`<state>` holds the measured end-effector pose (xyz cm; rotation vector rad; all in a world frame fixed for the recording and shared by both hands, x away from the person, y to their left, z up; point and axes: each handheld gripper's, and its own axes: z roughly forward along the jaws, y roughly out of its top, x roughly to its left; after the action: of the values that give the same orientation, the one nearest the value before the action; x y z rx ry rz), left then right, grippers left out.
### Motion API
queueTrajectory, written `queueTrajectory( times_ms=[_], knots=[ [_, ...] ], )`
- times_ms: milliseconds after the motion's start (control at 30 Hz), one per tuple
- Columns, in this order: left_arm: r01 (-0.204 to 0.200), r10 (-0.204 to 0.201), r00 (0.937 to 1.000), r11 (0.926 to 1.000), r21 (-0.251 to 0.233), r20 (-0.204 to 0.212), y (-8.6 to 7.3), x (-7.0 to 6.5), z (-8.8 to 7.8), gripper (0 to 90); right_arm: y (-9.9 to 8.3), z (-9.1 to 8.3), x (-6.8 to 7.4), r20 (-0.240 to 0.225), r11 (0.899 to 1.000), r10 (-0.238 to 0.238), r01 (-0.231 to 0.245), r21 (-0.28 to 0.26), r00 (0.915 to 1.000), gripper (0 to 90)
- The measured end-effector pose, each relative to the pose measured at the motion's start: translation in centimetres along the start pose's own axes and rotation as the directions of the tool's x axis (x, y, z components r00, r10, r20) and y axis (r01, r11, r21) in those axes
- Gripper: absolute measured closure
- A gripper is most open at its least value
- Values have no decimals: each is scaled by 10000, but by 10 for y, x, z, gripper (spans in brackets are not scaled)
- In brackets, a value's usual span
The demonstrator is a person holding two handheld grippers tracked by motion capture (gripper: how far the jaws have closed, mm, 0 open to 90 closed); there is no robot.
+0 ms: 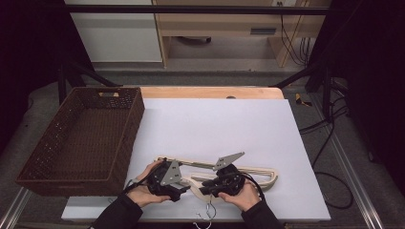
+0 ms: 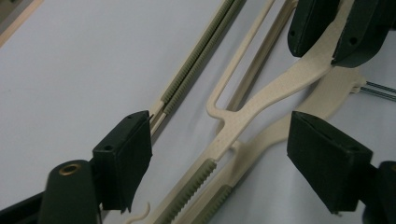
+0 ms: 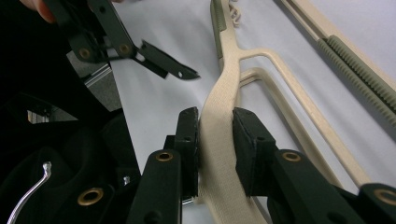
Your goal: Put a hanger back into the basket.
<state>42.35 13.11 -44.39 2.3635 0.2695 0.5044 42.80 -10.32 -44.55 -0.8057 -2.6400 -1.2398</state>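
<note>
Right gripper [image 3: 215, 140] clamping the neck of a cream hanger [image 3: 224, 93], both pads pressing its flat sides; left gripper [image 2: 219, 154] standing wide, the hanger's neck and ridged bars running untouched between its fingers [image 2: 125, 158], everything lying on the white table [image 1: 215, 124], beside a brown basket [image 1: 86, 138]

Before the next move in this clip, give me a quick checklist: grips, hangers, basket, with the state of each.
1. Right gripper shut on the top hanger: ok, both fingers press its flat neck.
2. Left gripper holding anything: not ok, it is open, with the hangers lying between its fingers but untouched.
3. Hangers separated: not ok, two cream hangers lie stacked on the white sheet.
4. Wicker basket free to receive: ok, it sits at the table's left and looks empty.
5. Hook free of the other hanger: cannot tell.
</note>
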Motion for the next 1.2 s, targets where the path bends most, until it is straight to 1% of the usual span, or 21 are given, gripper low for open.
queueTrajectory(
  times_ms=[100, 133, 233, 267, 400, 467, 500, 533, 567, 600, 633, 700, 733, 767, 900, 933, 1000, 1033, 1100, 1167, 1200],
  knots=[
    [-382, 383, 9991, 9992, 76, -173, 1, -2, 5, 266, 1, -1, 1, -1, 9999, 118, -118, 28, 9999, 725],
    [-542, 545, 9983, 9984, 137, -209, 1, -1, 6, 293, 1, -2, 0, -54, 10000, 56, -55, 52, 10000, 725],
    [-760, 759, 9970, 9971, -63, -175, 1, -1, 9, 383, 2, -3, 0, -102, 10000, 65, -64, 57, 9999, 725],
    [-852, 851, 9961, 9964, -39, -248, 1, -1, 10, 405, 2, -3, 1, -103, 9999, 117, -117, 50, 9999, 725],
    [-1160, 1167, 9927, 9930, 235, -313, 1, -3, 14, 486, 2, -5, 0, -210, 10000, 43, -42, 29, 9998, 725],
    [-1474, 1494, 9880, 9879, 479, -398, 1, -3, 15, 519, 3, -6, 0, -243, 10000, 30, -30, -7, 9997, 725],
    [-1504, 1524, 9874, 9875, 463, -432, 1, -3, 15, 537, 3, -6, 1, -235, 10000, 50, -49, 2, 9997, 725],
    [-1377, 1390, 9894, 9899, 323, -413, 1, -4, 17, 549, 3, -6, 1, -251, 10000, 88, -87, 28, 9996, 725],
    [-1628, 1651, 9852, 9853, 517, -451, 2, -4, 17, 561, 3, -6, 2, -223, 10000, 79, -78, 33, 9997, 725],
    [-1628, 1651, 9852, 9853, 517, -451, 2, -4, 17, 579, 3, -6, 2, -193, 10000, 92, -91, 31, 9998, 725],
    [-1579, 1595, 9860, 9868, 359, -480, 1, -6, 18, 593, 3, -6, 2, -194, 10000, 94, -94, 27, 9998, 725],
    [-1662, 1681, 9844, 9853, 391, -518, 2, -7, 18, 619, 3, -6, 1, -164, 10000, 91, -92, -18, 9998, 725],
    [-1903, 1931, 9797, 9803, 527, -546, 3, -7, 16, 630, 3, -7, 1, -213, 10000, 52, -52, -25, 9998, 725],
    [-1821, 1842, 9813, 9825, 401, -557, 3, -8, 17, 638, 3, -8, 1, -245, 10000, 84, -85, -28, 9997, 725],
    [-1876, 1894, 9801, 9816, 353, -600, 3, -10, 17, 639, 4, -9, 2, -225, 10000, 83, -83, -8, 9997, 725],
    [-2295, 2333, 9702, 9715, 593, -661, 4, -10, 16, 635, 4, -8, 2, -240, 10000, 72, -73, -21, 9997, 725],
    [-2441, 2478, 9663, 9681, 570, -699, 6, -13, 16, 635, 4, -8, 1, -256, 10000, 1, -2, -38, 9997, 725],
    [-2554, 2599, 9629, 9646, 660, -723, 7, -14, 16, 635, 4, -7, 2, -262, 10000, 5, -7, -54, 9997, 725],
    [-2603, 2644, 9613, 9637, 601, -770, 7, -15, 17, 640, 4, -7, 2, -272, 10000, -9, 7, -53, 9996, 725],
    [-2805, 2858, 9546, 9573, 701, -843, 9, -18, 18, 655, 4, -8, 2, -288, 10000, 20, -22, -55, 9996, 725],
    [-2821, 2876, 9541, 9567, 723, -831, 9, -18, 18, 663, 4, -8, 2, -262, 10000, -21, 20, -54, 9997, 725]
  ],
)
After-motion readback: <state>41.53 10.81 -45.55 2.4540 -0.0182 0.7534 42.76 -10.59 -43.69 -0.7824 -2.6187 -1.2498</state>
